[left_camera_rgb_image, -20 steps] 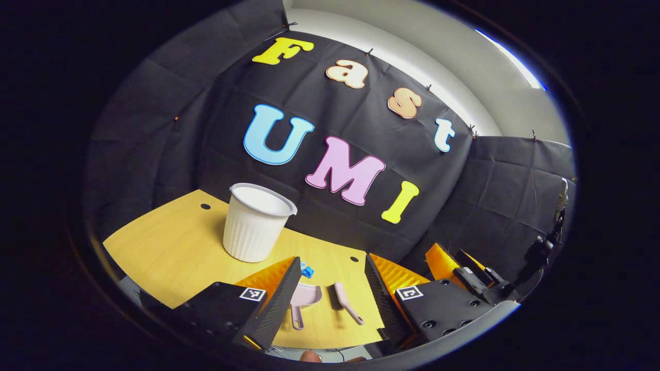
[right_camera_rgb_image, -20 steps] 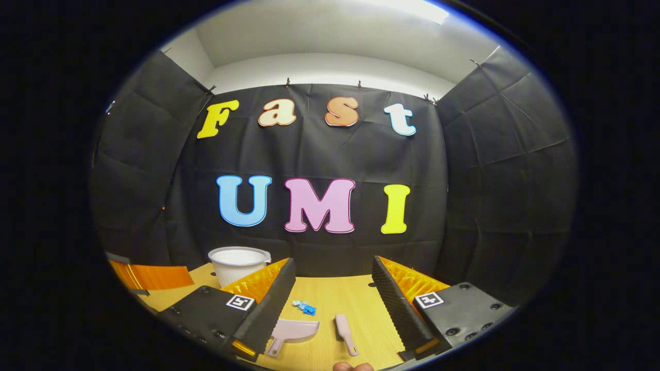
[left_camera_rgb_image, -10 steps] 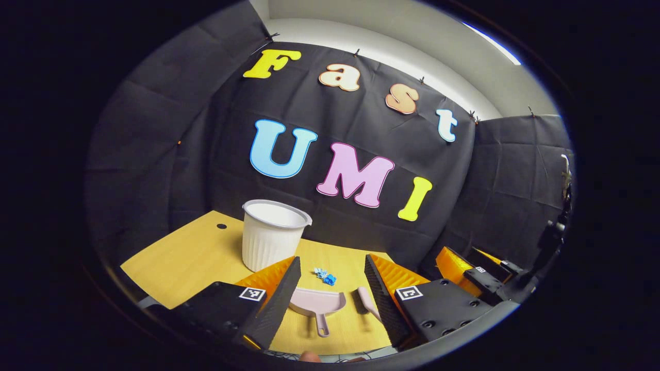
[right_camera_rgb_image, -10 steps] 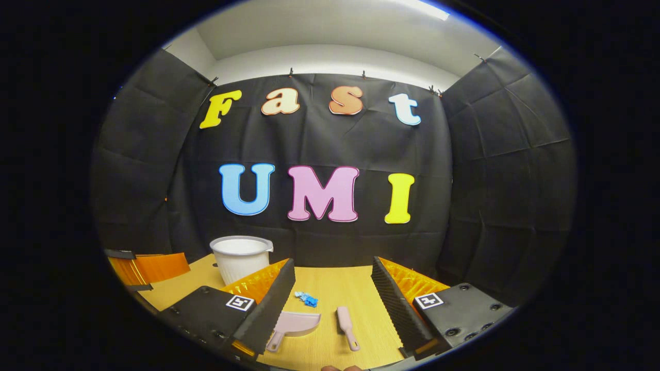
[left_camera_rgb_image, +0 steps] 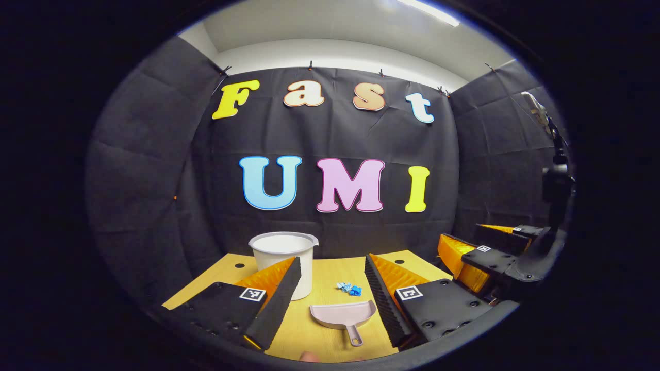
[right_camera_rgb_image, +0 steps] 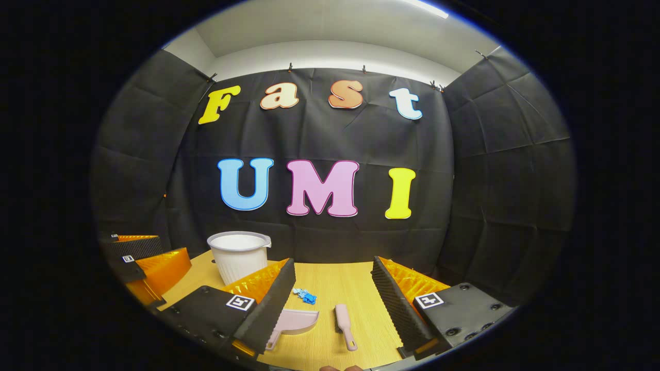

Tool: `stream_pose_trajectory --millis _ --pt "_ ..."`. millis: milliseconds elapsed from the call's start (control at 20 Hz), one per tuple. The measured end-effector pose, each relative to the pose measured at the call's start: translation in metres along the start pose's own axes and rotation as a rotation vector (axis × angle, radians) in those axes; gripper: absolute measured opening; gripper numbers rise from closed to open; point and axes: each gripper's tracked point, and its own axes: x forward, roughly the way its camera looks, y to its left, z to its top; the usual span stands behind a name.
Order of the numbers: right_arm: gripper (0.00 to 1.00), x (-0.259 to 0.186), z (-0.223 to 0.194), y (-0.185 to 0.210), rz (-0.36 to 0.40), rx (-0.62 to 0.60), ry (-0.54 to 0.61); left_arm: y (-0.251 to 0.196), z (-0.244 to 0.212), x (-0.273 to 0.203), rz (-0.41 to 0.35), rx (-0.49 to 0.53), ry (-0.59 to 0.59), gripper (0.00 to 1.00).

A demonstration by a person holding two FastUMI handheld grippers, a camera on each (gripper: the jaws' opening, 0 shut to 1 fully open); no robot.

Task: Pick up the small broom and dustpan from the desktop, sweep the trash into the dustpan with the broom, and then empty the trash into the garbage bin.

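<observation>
I am at the first step, the pick-up; nothing is held yet. My left gripper (left_camera_rgb_image: 330,296) hangs above the near edge of the bench (left_camera_rgb_image: 319,340) with its jaws wide and empty, framing the dustpan (left_camera_rgb_image: 344,314), whose handle points toward me; my right gripper (right_camera_rgb_image: 332,301) is likewise wide and empty, with the small broom (right_camera_rgb_image: 344,319) lying flat between its fingers, handle toward the near edge. The trash (right_camera_rgb_image: 305,296), a little blue crumpled heap, lies just beyond the pan's mouth, mid-bench; the garbage bin (right_camera_rgb_image: 238,255) stands upright toward the far left corner. Next, I judge, each gripper must come down and close on its handle; both handles are thin and lie flat on the wood, so the fingers need to reach right to the surface. By count: one dustpan; one broom; one bin; one clump of trash; two grippers.
</observation>
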Motion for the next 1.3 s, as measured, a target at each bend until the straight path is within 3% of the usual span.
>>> stream_pose_trajectory --millis 550,800,1150,1300 --pt "0.97 0.032 -0.018 -0.009 0.032 0.016 0.052 -0.003 -0.014 0.038 0.046 -0.026 0.062 0.74" --pt "0.97 0.044 -0.021 -0.019 0.02 -0.008 0.054 -0.012 -0.036 0.056 0.005 -0.131 0.177 0.74" --pt "0.97 0.085 -0.028 -0.038 0.014 -0.074 0.049 -0.029 -0.127 0.102 -0.001 -0.142 0.473 0.74" --pt "0.97 0.107 -0.035 -0.045 0.039 -0.069 0.055 -0.048 -0.191 0.1 -0.004 -0.189 0.754 0.75"
